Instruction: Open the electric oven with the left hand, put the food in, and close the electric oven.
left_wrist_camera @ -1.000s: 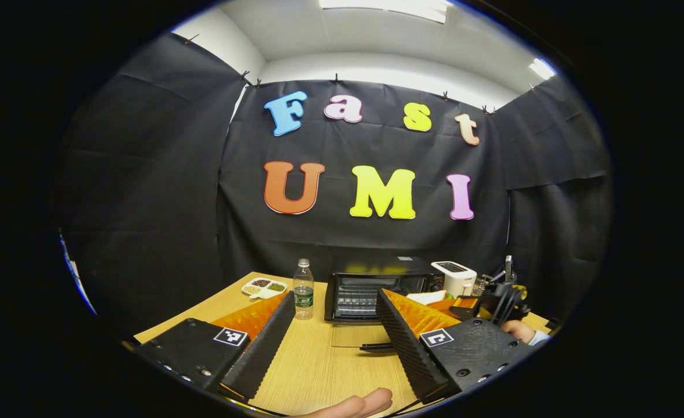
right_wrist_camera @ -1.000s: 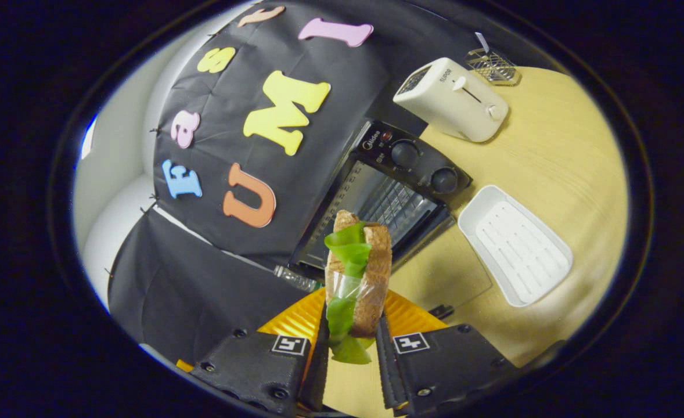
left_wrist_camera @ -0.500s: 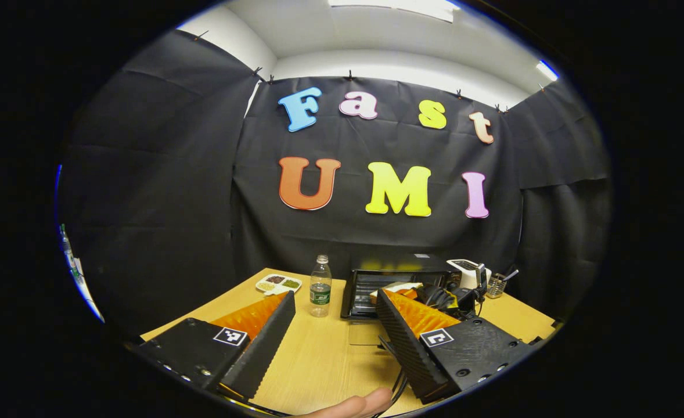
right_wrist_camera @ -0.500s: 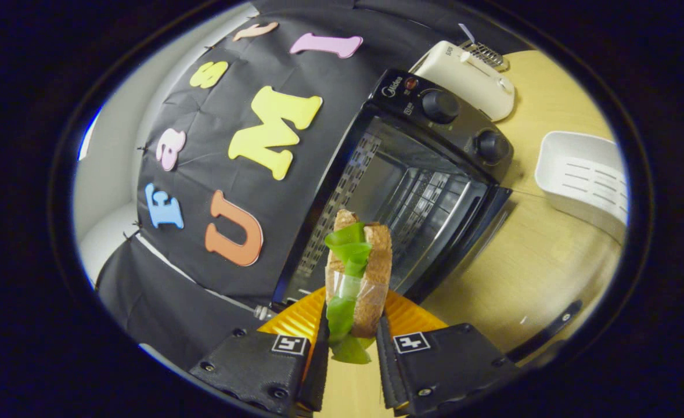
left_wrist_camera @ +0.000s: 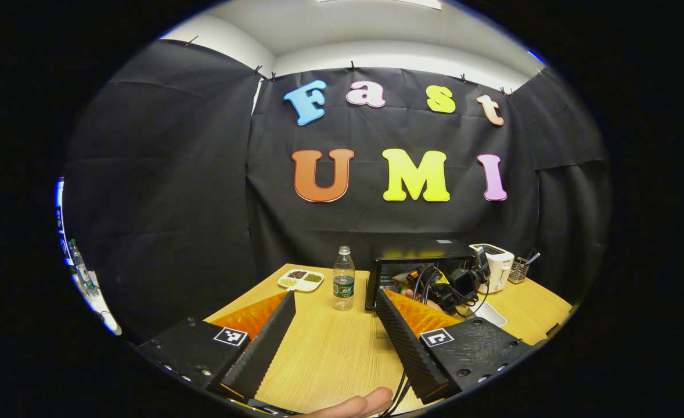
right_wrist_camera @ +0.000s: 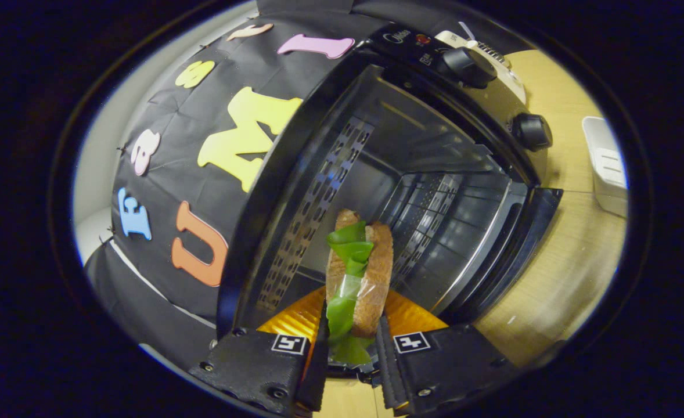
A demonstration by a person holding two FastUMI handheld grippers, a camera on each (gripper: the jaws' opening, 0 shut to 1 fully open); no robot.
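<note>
While left tongs (left_wrist_camera: 333,331) gape, right tongs (right_wrist_camera: 351,348) pinch sandwich (right_wrist_camera: 358,278) inside oven (right_wrist_camera: 411,174)

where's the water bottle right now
In the left gripper view the water bottle stands upright on the wooden table, between the small snack dish and the black oven.

We see each gripper built alike: the left gripper (left_wrist_camera: 333,337) and right gripper (right_wrist_camera: 351,354) have black housings with screws, square black-and-white markers, ribbed black fingers (left_wrist_camera: 263,348) backed by orange ridged panels, and black cables (left_wrist_camera: 399,390) trailing below.
</note>
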